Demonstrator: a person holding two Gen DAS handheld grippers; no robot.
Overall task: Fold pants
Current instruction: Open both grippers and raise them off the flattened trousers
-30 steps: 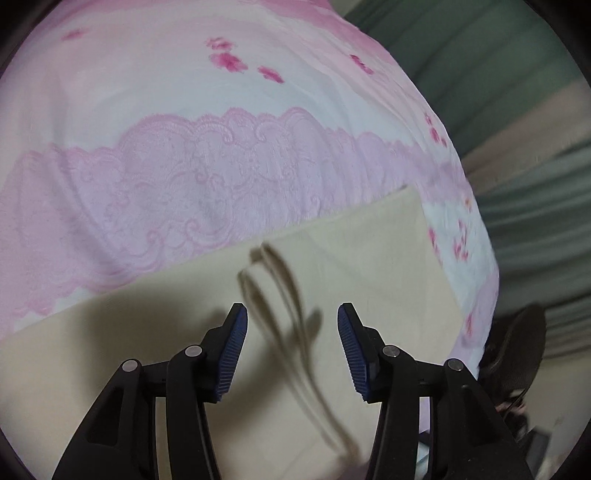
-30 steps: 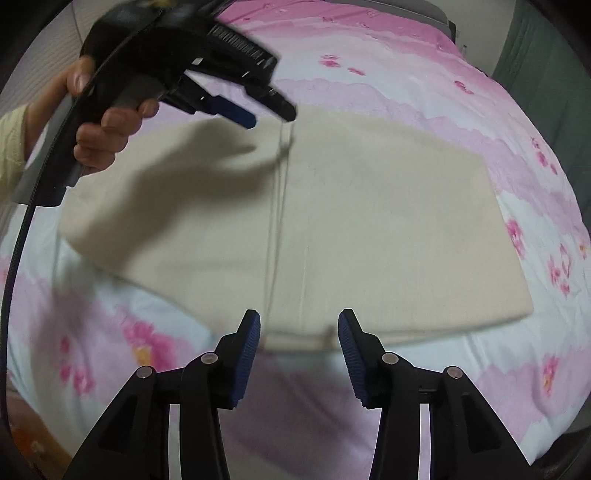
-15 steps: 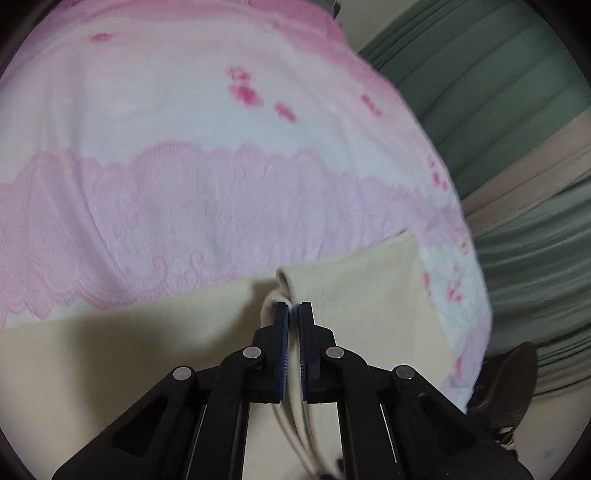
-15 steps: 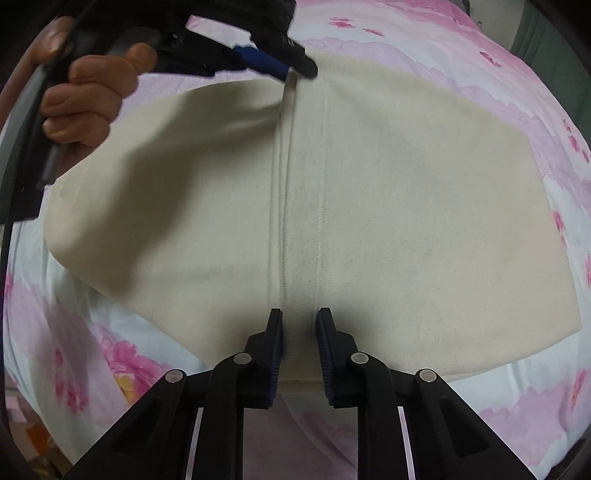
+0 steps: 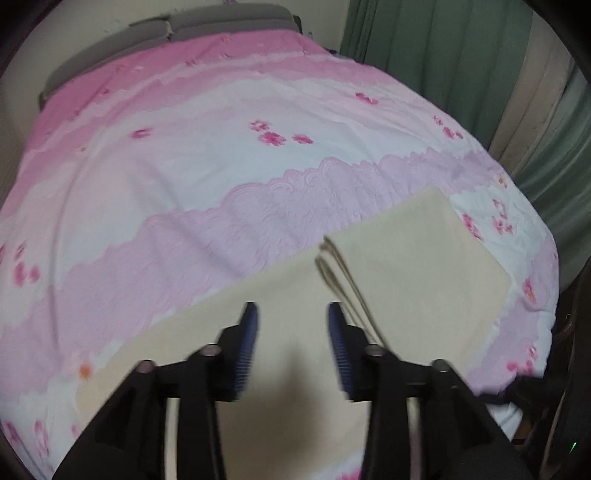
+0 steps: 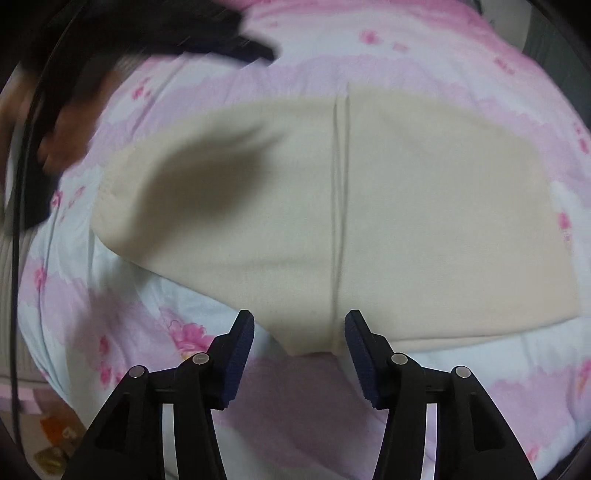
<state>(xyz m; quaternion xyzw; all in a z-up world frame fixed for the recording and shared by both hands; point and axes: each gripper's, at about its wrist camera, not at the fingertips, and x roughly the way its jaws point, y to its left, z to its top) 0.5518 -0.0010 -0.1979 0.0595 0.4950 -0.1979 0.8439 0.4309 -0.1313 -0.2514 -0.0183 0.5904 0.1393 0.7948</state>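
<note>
Since half a second earlier, both sets of tongs have been released from the folded edge of the pants (image 6: 369,206), and their jaws have just been opening; nothing is left between the pads of either one. From the left wrist view, more of the bed and its headboard (image 5: 166,29) is now taken in, and the left gripper (image 5: 291,314) is seen raised above the cream cloth, its blue pads (image 5: 248,343) apart and clear of it. Its blurred dark body and the hand (image 6: 62,140) holding it are seen at the upper left of the right wrist view, and a shadow is cast by it on the left half of the garment. The right gripper (image 6: 299,325) is held spread over the near edge of the pants, with the fold line lying between its fingers and untouched. The pants are laid flat on the pink flowered bedspread (image 5: 184,166), folded over, with the layered fold edge running across the middle. Green curtains (image 5: 424,37) are seen beyond the bed
</note>
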